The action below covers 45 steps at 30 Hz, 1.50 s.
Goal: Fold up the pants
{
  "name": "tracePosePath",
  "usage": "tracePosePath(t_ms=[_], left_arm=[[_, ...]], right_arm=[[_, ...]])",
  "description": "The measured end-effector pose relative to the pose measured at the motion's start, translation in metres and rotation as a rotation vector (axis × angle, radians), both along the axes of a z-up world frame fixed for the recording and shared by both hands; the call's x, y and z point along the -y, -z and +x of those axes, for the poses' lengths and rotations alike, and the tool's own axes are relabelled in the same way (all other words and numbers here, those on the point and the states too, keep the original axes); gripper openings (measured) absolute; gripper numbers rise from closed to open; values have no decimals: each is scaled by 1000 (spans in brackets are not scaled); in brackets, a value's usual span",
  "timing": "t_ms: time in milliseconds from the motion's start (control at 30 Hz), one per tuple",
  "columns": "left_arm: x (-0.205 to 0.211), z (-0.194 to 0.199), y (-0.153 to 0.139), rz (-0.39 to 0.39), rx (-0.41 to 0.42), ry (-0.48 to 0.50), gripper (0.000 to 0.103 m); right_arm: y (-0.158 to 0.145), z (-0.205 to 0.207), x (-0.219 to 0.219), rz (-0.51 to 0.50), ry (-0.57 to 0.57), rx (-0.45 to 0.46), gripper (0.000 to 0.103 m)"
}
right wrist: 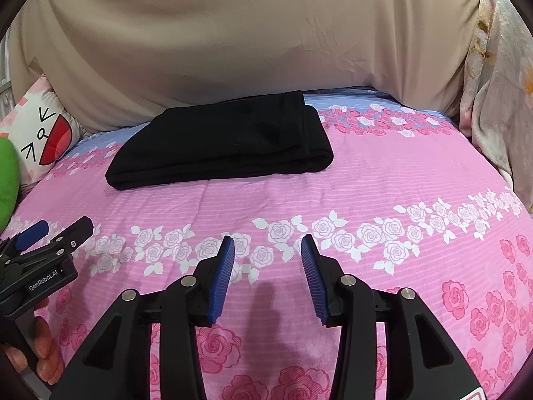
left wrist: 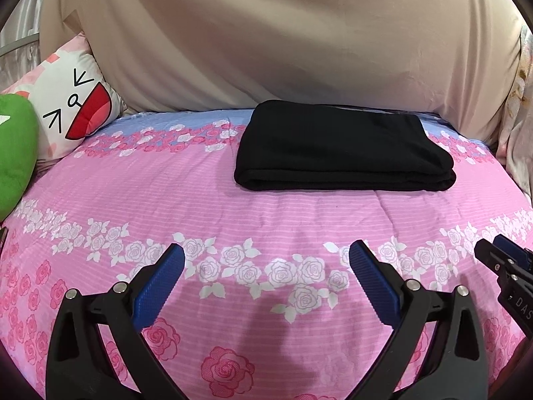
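"GenRobot.AI" reads on the left tool (right wrist: 50, 236) at the frame's lower left; the folded black pants (left wrist: 343, 148) lie mid-frame on the pink rose-print bed (left wrist: 166, 193), long axis left to right; left tool and right tool (right wrist: 268, 245) both hang released, holding nothing; beige sheet (left wrist: 266, 33) behind.

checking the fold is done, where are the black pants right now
The black pants lie folded on the far side of the pink flowered bedspread, just before the beige cover, right of centre in the left view.
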State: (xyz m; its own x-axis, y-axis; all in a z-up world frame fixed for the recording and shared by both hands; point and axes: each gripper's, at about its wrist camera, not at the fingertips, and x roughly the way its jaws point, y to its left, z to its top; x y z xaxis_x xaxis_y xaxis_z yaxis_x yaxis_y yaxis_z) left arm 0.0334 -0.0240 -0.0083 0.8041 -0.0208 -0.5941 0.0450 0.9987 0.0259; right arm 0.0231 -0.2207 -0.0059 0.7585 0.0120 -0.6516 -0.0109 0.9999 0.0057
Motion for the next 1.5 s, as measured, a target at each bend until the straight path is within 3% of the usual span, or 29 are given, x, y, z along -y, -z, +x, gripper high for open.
tracePosePath(t_ms=[1500], left_arm=[[2,-2,-3,16,22,10,97]], right_arm=[[-1,-1,0,-21,-6,13,52]])
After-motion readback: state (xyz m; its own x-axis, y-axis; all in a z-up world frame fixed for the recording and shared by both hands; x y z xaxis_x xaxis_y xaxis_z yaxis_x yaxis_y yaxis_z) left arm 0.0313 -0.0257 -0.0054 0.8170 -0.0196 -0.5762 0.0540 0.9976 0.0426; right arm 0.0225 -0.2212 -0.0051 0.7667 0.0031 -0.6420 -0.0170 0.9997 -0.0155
